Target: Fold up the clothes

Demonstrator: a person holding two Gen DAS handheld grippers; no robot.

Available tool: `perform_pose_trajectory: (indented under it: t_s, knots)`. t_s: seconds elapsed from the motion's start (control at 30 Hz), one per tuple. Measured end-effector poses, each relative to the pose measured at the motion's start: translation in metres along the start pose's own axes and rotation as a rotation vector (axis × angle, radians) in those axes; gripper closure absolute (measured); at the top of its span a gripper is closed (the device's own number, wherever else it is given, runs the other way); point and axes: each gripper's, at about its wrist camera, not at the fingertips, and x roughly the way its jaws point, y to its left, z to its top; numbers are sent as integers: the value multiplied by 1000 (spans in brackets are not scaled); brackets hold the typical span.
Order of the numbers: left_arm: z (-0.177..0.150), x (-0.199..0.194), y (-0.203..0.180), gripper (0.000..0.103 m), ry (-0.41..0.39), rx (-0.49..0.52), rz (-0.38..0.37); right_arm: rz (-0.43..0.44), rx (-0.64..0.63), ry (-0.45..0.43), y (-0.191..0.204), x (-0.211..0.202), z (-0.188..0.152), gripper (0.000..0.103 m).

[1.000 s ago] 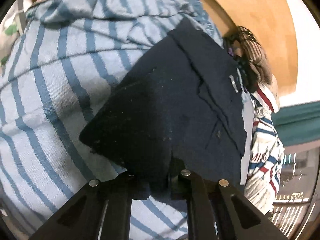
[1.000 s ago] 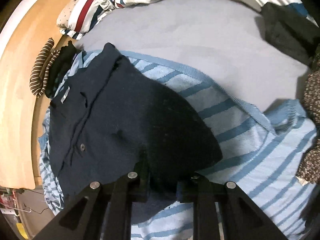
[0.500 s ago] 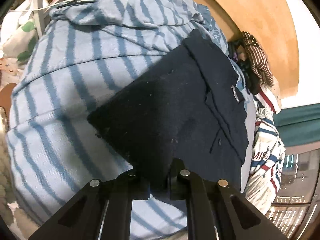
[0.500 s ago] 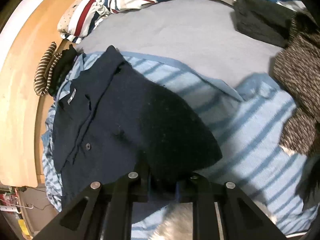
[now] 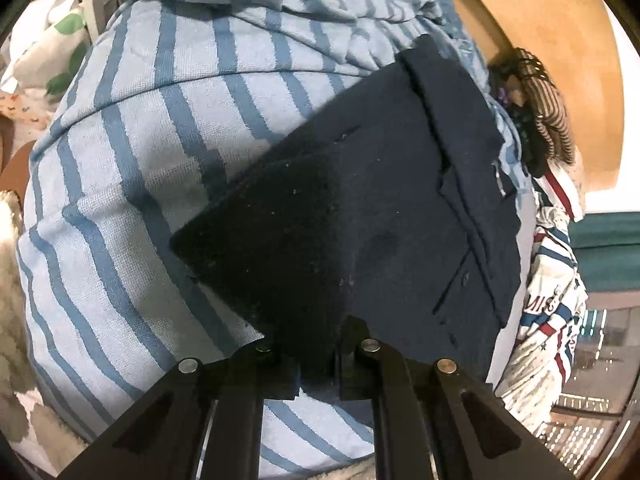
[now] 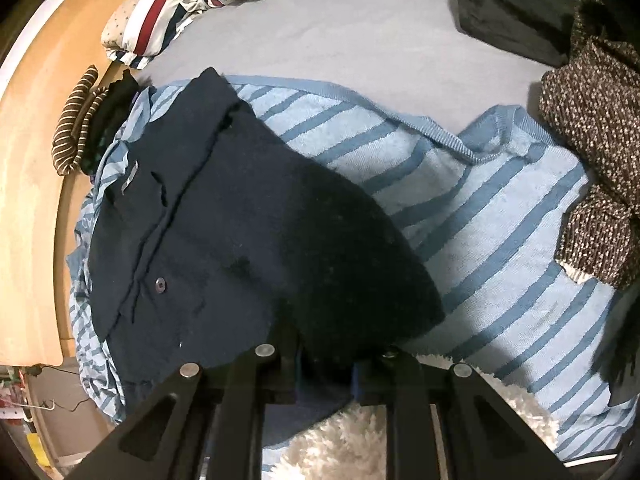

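Observation:
A navy polo shirt [image 5: 360, 216] [image 6: 224, 224] lies collar-away over a light-blue striped sweater [image 5: 132, 184] [image 6: 500, 232] on a grey bed sheet [image 6: 352, 40]. Its lower part is folded up into a dark flap. My left gripper [image 5: 318, 360] is shut on the shirt's near edge, with the cloth bunched between the fingers. My right gripper [image 6: 324, 364] is likewise shut on the near edge of the same shirt, dark cloth filling the gap between its pads. The collar and button placket show toward the wooden bed frame.
A wooden bed frame [image 6: 28, 160] [image 5: 560, 40] runs beside the shirt, with striped socks [image 6: 76, 128] on it. A red-white-blue quilt [image 6: 188, 4], a dark folded garment [image 6: 508, 16] and a speckled brown knit [image 6: 596, 184] lie around. White fluffy fabric [image 6: 360, 440] sits below.
Both grippers keep their hold on the navy shirt. The right view has slid sideways, so the speckled knit and white fluffy fabric have come into view. The left view tilted slightly.

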Motion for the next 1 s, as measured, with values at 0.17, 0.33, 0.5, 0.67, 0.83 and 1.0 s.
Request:
perform_pose_trajectory:
  t_s: [0.17,0.33,0.5,0.67,0.83,1.0]
  knots:
    - [3,9,-1,85,21,-20,37,0,15,37,-7,11,4,76]
    - [-1,22,7,67,62,-69,94,-13,46,58,-16,19,7,62]
    - [-2,23,18,64,82,-135,76,-16,48,69,-19,20,8,54]
    - [-1,22,29,64,83,-195,32,-9,40,104,-18,24,5,54]
    - [-1,22,37,64,87,-252,-7,-4,36,111,-19,24,5,53]
    - [-3,23,33,64,88,-228,17,-19,15,97,-17,27,4,53]
